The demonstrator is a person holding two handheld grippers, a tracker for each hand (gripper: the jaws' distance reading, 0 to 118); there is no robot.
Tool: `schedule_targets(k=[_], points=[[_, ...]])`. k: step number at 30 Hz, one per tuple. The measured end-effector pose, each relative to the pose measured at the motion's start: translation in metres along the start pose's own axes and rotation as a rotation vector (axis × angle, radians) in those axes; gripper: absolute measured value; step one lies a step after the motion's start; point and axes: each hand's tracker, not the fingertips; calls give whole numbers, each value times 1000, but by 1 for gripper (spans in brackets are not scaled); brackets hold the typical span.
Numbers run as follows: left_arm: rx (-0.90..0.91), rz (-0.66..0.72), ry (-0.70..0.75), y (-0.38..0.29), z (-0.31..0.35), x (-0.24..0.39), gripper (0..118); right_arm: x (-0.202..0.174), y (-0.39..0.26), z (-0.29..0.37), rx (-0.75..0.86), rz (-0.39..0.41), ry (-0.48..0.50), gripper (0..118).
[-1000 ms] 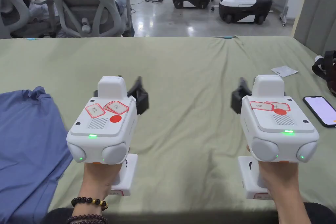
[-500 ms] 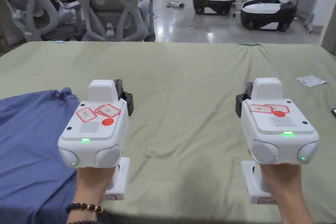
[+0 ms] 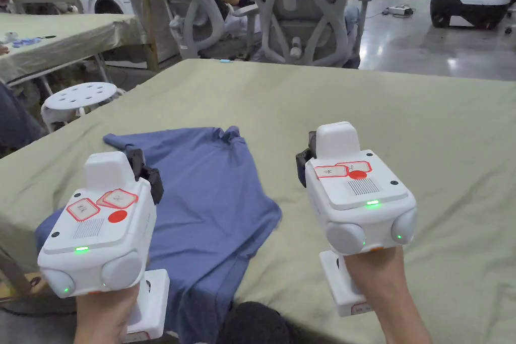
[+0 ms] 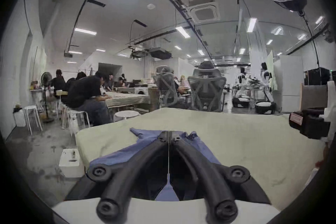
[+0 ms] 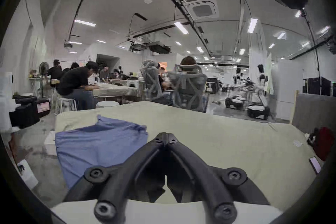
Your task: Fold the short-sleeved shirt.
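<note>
1. Left gripper (image 3: 143, 171): I hold it over the near left part of the tabletop (image 3: 403, 123), above the shirt (image 3: 211, 199). In the left gripper view its jaws are pressed together at the tips, nothing between them; the gripper (image 4: 169, 135) sits above the cloth and I cannot tell whether it touches it.
2. Right gripper (image 3: 305, 156): I hold it near the middle of the near edge, just right of the shirt's right edge. In the right gripper view the jaws meet at the tips, empty, over bare green cover; gripper (image 5: 166, 137).
3. Shirt: blue, lying crumpled at the near left corner, its lower part hanging over the near edge. One sleeve points toward the left edge. Seen also in the left gripper view (image 4: 145, 137) and the right gripper view (image 5: 101, 140).
4. Phone (image 5: 315, 165): near the right edge, well apart from the shirt.
5. Beyond the far edge: two grey chairs (image 3: 297, 12), a person seated at one.
6. Off the left edge: a white stool (image 3: 78, 95).
</note>
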Motion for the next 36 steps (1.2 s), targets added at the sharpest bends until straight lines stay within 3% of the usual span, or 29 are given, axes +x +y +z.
schedule_targets(k=[10, 11, 12, 13, 14, 15, 16, 23, 27, 28, 29, 30, 31, 32, 34, 36], points=[[-279, -90, -142, -2, -83, 39, 2, 5, -7, -20, -27, -19, -20, 0], [-291, -82, -160, -3, -100, 43, 12, 7, -8, -23, -29, -19, -25, 0], [-332, -75, -178, -6, -118, 47, 31, 8, -9, -27, -31, -18, -27, 0], [-384, -45, -200, -10, -140, 51, 76, 9, -10, -31, -36, -16, -28, 0], [-460, -37, -225, -16, -165, 56, 110, 11, -11, -34, -43, -18, -29, 0], [-498, -33, -235, -23, -185, 61, 118, 12, -12, -38, -47, -20, -30, 0], [-466, -26, -272, -27, -202, 63, 108, 14, -14, -42, -51, -20, -31, 0], [-667, -89, -308, -80, -317, 95, 109, 24, -32, -71, -89, -20, -30, 0], [-825, -233, -293, -127, -339, 109, 102, 30, -41, -82, -132, -4, -37, 0], [-858, -179, -287, -136, -341, 107, 101, 31, -42, -83, -144, -11, -38, 0], [-798, -157, -284, -126, -340, 103, 93, 33, -44, -82, -145, -18, -34, 0], [-829, -160, -292, -117, -344, 104, 75, 34, -45, -81, -146, -22, -30, 0], [-820, -166, -292, -111, -341, 103, 34, 34, -47, -79, -145, -21, -31, 0], [-775, -158, -293, -106, -337, 100, 2, 34, -48, -78, -143, -19, -34, 0], [-771, -224, -179, -105, -339, 95, 3, 35, -49, -77, -148, -21, -37, 0], [-779, -114, -257, -101, -331, 88, 3, 36, -50, -74, -151, -32, -34, 0]])
